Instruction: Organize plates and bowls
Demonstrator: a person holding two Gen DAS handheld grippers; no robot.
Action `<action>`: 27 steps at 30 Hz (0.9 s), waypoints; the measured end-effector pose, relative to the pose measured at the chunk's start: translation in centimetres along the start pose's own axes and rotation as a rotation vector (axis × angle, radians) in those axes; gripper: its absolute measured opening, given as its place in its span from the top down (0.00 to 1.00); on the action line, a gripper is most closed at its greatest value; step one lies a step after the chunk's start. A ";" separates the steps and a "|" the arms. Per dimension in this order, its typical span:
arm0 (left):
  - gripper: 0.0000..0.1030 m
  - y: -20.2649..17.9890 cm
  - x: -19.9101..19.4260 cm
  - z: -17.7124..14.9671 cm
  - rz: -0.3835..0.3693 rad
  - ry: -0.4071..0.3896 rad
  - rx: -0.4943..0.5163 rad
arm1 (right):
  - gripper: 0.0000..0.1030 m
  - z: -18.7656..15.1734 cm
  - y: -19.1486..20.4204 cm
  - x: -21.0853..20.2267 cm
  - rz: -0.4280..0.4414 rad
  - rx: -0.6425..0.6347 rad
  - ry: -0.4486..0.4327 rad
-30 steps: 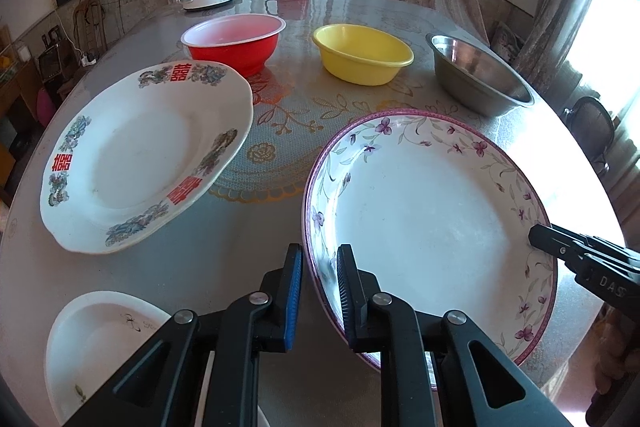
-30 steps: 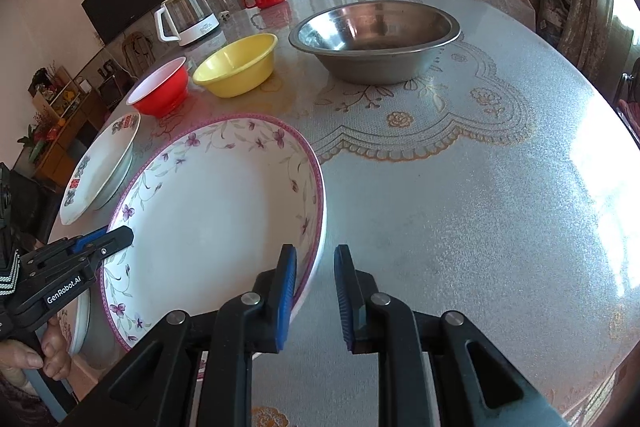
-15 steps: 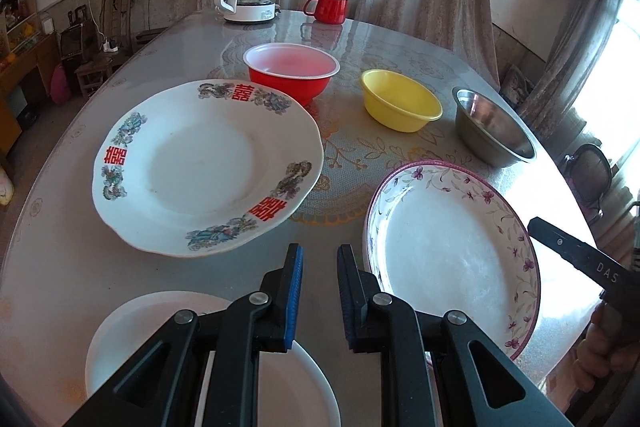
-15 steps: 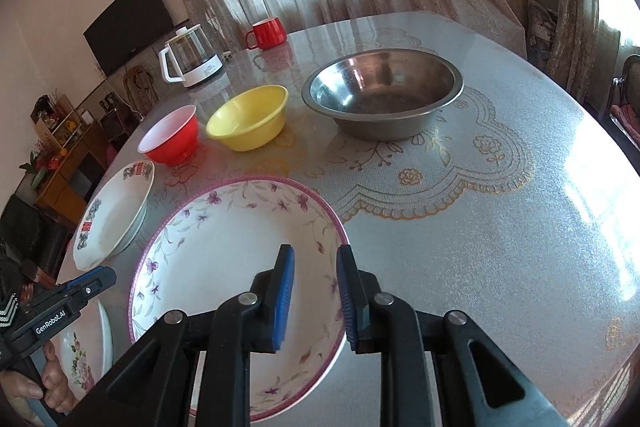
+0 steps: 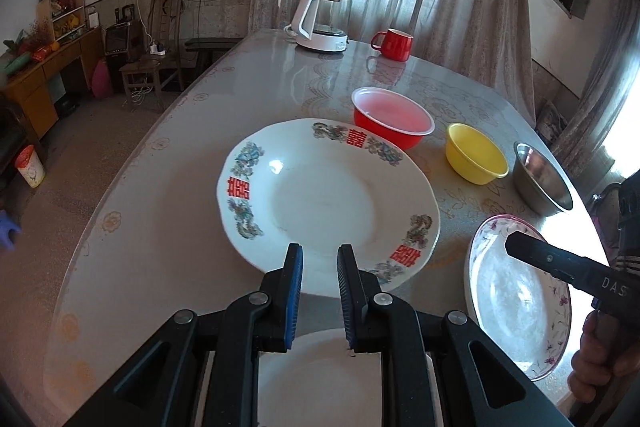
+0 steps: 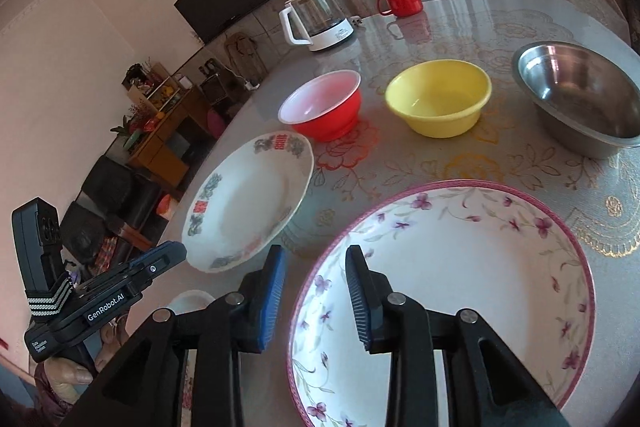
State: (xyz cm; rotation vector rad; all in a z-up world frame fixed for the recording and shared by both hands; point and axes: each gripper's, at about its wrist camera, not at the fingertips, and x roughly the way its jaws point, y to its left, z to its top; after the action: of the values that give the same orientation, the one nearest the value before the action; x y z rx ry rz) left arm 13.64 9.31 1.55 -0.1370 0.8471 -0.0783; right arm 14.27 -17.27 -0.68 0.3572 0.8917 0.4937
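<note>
Both tools hold nothing: the left tool (image 5: 319,259), narrowly parted, lines up on the near rim of the red-marked plate (image 5: 320,203) just ahead, the right tool (image 6: 315,267), wider, straddles the floral plate (image 6: 460,279) rim, so next likely closing on a rim for stacking.

The round, glossy grey worktop (image 5: 192,195) with pale floral lace patterning is carrying everything. A white glass-bodied kettle (image 5: 326,21) and a red mug (image 5: 394,45) are standing near its far edge. A red plastic bowl (image 6: 322,105), a yellow plastic bowl (image 6: 438,99) and a steel bowl (image 6: 576,95) are sitting in a row, apart from one another. Nearer, a white plate with red characters (image 5: 326,203) and a purple-rimmed floral plate (image 6: 460,287) are lying side by side. A plain white dish (image 5: 320,379) is resting at the near edge.
</note>
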 end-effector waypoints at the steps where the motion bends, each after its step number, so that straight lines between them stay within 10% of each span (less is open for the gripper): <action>1: 0.80 0.7 0.1 0.2 0.011 -0.001 -0.009 | 0.68 0.4 0.3 0.7 0.005 0.000 0.009; 14: 0.65 8.3 4.6 2.5 0.045 0.054 -0.134 | 0.67 4.2 0.6 7.3 -0.010 0.011 0.090; 27: 0.65 7.8 8.0 4.5 -0.012 0.045 -0.079 | 0.67 5.4 1.2 10.8 -0.032 -0.058 0.140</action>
State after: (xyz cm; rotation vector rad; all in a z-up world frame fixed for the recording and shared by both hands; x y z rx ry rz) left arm 22.42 16.47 -2.56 -0.2157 0.8944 -0.0595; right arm 24.04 -10.89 -3.92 0.2577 1.0150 0.5189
